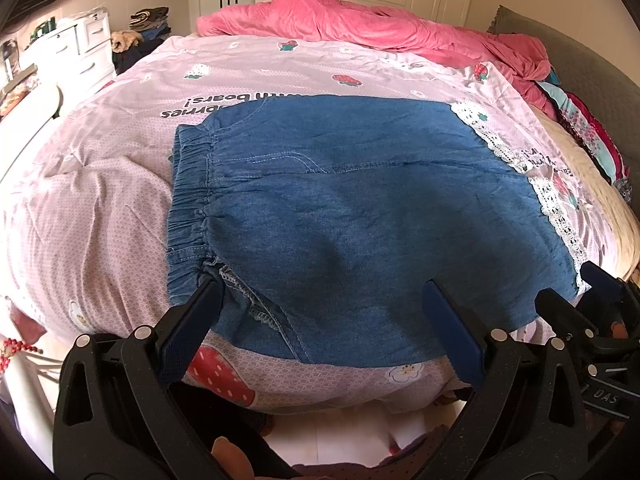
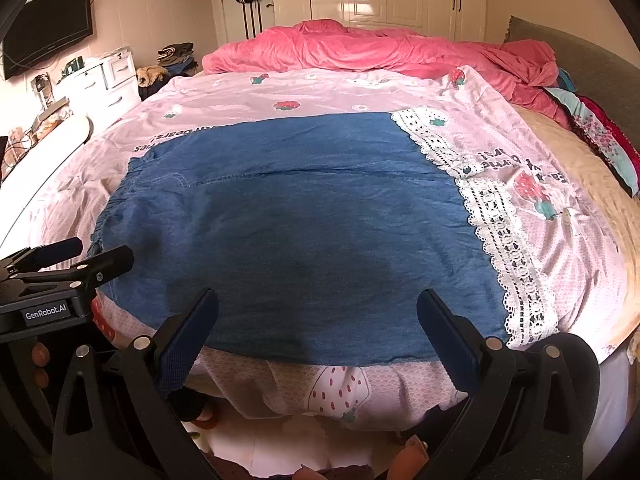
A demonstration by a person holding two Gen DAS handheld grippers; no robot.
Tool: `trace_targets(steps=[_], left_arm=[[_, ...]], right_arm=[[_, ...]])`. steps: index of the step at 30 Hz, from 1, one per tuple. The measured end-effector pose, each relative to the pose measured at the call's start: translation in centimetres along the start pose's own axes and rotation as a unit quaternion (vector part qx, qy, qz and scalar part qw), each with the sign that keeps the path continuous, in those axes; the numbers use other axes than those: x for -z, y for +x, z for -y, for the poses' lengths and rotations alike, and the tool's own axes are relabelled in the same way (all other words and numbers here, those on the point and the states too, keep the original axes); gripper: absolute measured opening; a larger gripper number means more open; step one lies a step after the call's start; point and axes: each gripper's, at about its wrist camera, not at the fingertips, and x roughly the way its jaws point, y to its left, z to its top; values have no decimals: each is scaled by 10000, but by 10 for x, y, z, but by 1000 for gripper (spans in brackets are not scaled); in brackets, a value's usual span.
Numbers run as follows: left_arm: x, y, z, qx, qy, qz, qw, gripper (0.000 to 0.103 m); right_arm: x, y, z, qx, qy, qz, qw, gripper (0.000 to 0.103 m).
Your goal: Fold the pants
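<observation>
The denim pants (image 1: 360, 216) are lying flat on the pink strawberry-print sheet (image 1: 100, 184) on the bed, elastic waistband (image 1: 188, 208) to the left and lace-trimmed hems (image 2: 504, 248) to the right. They are looking light, soft and floppy, so pinching the near edge by the waistband and hem seems best. Both left tongs (image 1: 324, 308) and right tongs (image 2: 318, 312) are hanging released and empty over that edge, with only the pink blanket (image 1: 360, 28) bunching well beyond.

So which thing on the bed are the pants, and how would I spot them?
Find the big bed with the pale pink strawberry sheet and the crumpled pink blanket at its far end. The pants lie flat on the sheet's near part, just ahead of both open grippers. They are the only blue denim thing there, with a gathered stretchy waist on the left and white lace trim on the right.
</observation>
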Motion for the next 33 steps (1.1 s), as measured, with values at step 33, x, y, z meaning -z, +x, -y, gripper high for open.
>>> trace_targets(steps=[33], left_arm=[[-62,34,-43,-236,-380,-39,9990,94]], right_arm=[[-84,69,-20,-371,-536,-230,9976,99]])
